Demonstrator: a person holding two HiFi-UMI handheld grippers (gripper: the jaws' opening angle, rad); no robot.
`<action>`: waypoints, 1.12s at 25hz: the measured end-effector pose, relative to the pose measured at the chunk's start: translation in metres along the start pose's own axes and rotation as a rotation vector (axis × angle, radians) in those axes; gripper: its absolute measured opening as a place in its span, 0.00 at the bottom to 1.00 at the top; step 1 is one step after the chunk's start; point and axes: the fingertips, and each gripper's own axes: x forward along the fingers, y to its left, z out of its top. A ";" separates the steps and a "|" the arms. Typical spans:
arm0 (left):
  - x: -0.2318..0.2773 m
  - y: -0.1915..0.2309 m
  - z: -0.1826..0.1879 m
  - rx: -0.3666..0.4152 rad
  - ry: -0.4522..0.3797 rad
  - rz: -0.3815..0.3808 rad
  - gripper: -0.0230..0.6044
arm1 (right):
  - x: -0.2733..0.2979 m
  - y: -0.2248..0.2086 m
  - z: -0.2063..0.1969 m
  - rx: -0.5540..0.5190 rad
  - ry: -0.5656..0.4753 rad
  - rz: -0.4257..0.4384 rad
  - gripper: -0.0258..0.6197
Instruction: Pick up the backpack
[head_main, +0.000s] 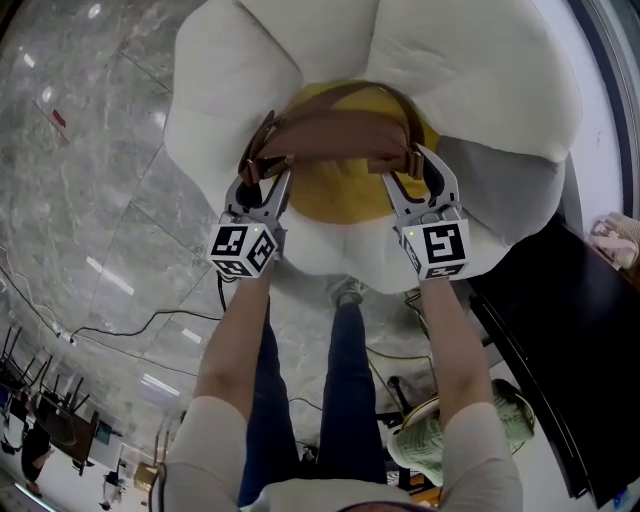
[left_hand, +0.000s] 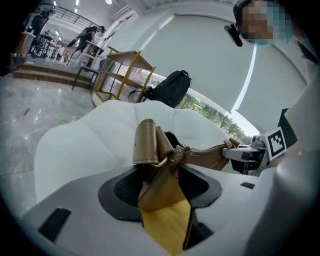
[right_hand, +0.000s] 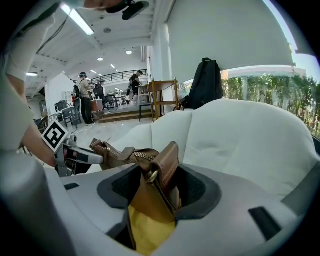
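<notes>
A yellow backpack (head_main: 345, 192) with a brown leather top (head_main: 335, 135) lies in the hollow of a white petal-shaped cushion seat (head_main: 480, 90). My left gripper (head_main: 265, 168) is at the left end of the brown top. Its jaws are spread, and the strap ring and corner (left_hand: 150, 150) sit between them with black pad showing on both sides. My right gripper (head_main: 408, 162) is at the right end in the same way, with the leather corner (right_hand: 165, 167) between its spread jaws. Each gripper view shows the other gripper across the bag.
A black backpack (left_hand: 172, 87) leans on a wooden shelf (left_hand: 125, 70) behind the seat. A black table (head_main: 570, 340) stands at the right. Cables (head_main: 130, 325) run over the marble floor. People (right_hand: 85, 95) stand far back in the hall.
</notes>
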 end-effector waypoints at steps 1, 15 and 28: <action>0.000 0.000 0.001 0.005 0.007 0.002 0.41 | 0.000 0.000 0.000 0.004 0.008 -0.004 0.40; -0.003 -0.026 0.037 0.172 0.094 -0.066 0.28 | -0.023 -0.003 0.007 0.151 0.035 -0.048 0.31; -0.079 -0.108 0.132 0.265 0.072 -0.098 0.27 | -0.129 0.017 0.102 0.209 -0.037 -0.075 0.31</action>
